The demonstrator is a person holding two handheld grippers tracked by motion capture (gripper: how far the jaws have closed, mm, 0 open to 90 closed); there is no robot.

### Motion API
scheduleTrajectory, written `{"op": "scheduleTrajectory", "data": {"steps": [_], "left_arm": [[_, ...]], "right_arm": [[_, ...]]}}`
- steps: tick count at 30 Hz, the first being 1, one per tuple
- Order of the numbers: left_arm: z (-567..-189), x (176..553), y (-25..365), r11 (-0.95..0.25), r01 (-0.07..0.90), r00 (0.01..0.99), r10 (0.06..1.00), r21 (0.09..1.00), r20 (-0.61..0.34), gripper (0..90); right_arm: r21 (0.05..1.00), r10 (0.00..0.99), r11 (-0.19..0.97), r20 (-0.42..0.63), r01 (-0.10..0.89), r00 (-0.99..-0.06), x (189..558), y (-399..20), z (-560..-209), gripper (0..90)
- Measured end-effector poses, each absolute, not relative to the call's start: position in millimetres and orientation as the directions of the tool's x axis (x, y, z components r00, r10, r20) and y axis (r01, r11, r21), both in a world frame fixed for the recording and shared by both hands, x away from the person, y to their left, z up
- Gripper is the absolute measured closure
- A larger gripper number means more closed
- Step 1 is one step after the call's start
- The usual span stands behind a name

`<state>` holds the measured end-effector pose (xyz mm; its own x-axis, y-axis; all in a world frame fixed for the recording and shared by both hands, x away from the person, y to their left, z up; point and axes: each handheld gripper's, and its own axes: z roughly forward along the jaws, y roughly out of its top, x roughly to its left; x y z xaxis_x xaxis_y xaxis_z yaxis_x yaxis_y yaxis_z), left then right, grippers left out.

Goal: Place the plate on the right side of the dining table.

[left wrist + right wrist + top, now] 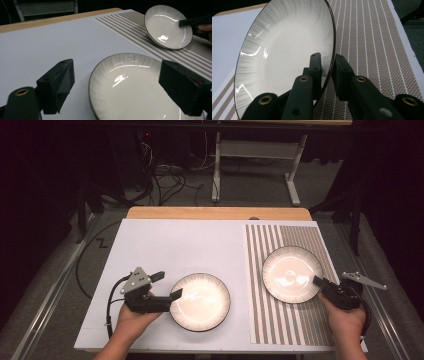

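The right tool [327, 62] pinches the rim of 1 tilted plate [292, 272] over the striped mat [300, 320]; a thin grip could slip. The left tool [167, 285] stands spread beside the other plate [200, 301] on the tabletop [175, 245].

My high view looks forward and down over the whole white-covered table [165, 245]. My left gripper view sits low and close, facing across the near glossy white dark-rimmed plate [130, 87] toward the striped brown-and-white mat [140, 30]. My right gripper view presses close to the tilted second white plate [287, 55], which all three views share.
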<state>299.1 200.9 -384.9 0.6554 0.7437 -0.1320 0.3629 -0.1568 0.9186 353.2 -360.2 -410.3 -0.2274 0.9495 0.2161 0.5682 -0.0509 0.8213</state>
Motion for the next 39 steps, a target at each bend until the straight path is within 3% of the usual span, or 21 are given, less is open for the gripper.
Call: {"op": "scheduleTrajectory", "data": {"steps": [10, 26, 39], "left_arm": [[-394.1, 291.7, 231.5, -0.122, 0.363, 0.602, 0.788, 0.924, -0.132, 0.0], [-395.2, 292.7, 237.1, -0.113, 0.357, 0.591, 0.796, 0.927, -0.13, 0.2], [-399.3, 292.8, 236.5, -0.123, 0.362, 0.583, 0.803, 0.924, -0.122, 0.9]], "right_arm": [[0.8, 0.957, -0.085, 0.231, 0.594, -0.174, 359.9, -359.4, -413.8, 79.5], [0.78, 0.972, -0.11, 0.213, 0.616, -0.097, 364.1, -364.2, -422.7, 79.7], [0.857, 0.974, 0.0, 0.118, 0.515, -0.195, 349.4, -355.3, -410.2, 53.2]]}}
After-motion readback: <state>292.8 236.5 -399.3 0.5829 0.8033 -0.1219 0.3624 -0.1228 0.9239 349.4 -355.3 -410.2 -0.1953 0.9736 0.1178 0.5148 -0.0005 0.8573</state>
